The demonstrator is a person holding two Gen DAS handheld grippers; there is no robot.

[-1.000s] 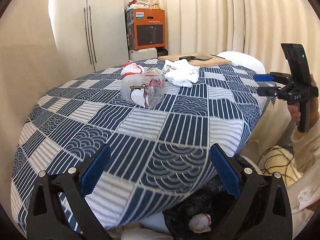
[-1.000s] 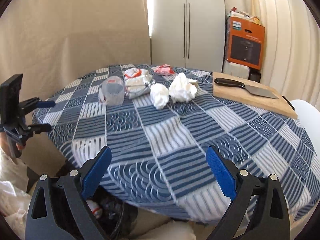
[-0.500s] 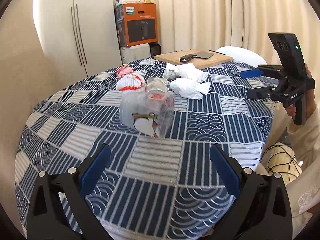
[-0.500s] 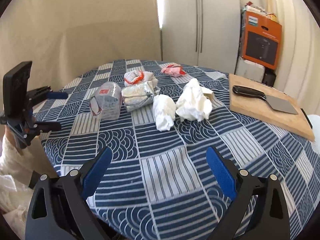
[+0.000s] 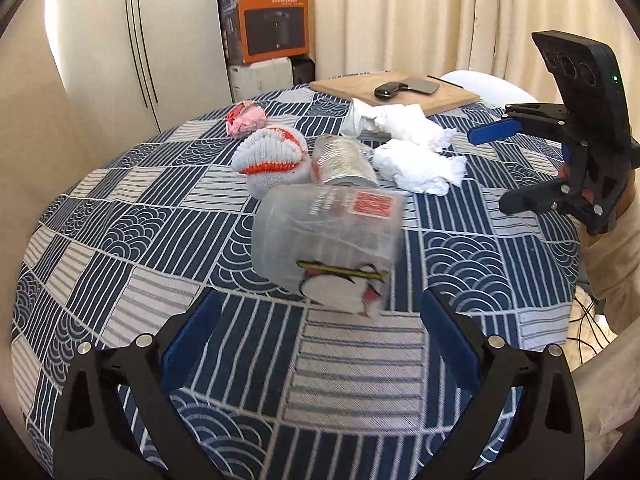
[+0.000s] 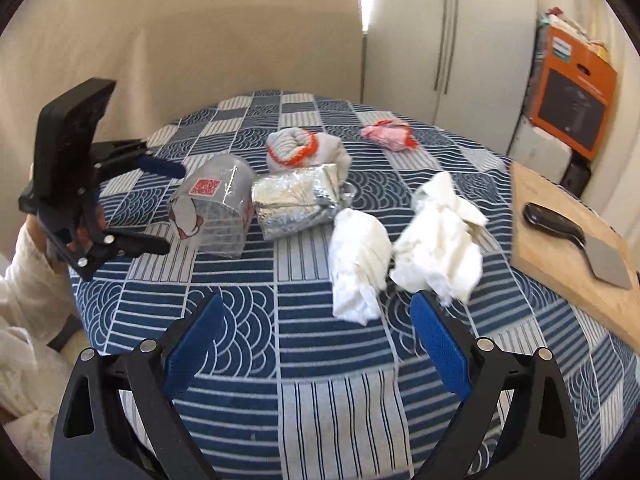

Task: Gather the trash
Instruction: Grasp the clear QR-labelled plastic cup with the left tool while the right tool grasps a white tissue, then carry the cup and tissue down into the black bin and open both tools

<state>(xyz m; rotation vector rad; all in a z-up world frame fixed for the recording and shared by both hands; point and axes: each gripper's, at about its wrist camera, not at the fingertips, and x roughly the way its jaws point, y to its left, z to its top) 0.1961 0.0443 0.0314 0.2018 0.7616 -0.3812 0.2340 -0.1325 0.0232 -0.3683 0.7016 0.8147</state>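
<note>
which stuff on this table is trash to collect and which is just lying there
Trash to collect:
clear plastic cup
foil wrapper
two white tissue wads
pink wrapper
balled white-and-orange cloth, probably

Just lying about:
cutting board
cleaver
orange box

orange box: "PHILIPS", probably | plastic container: red label, text unreadable

clear plastic cup (on its side) | foil wrapper | tissues
</note>
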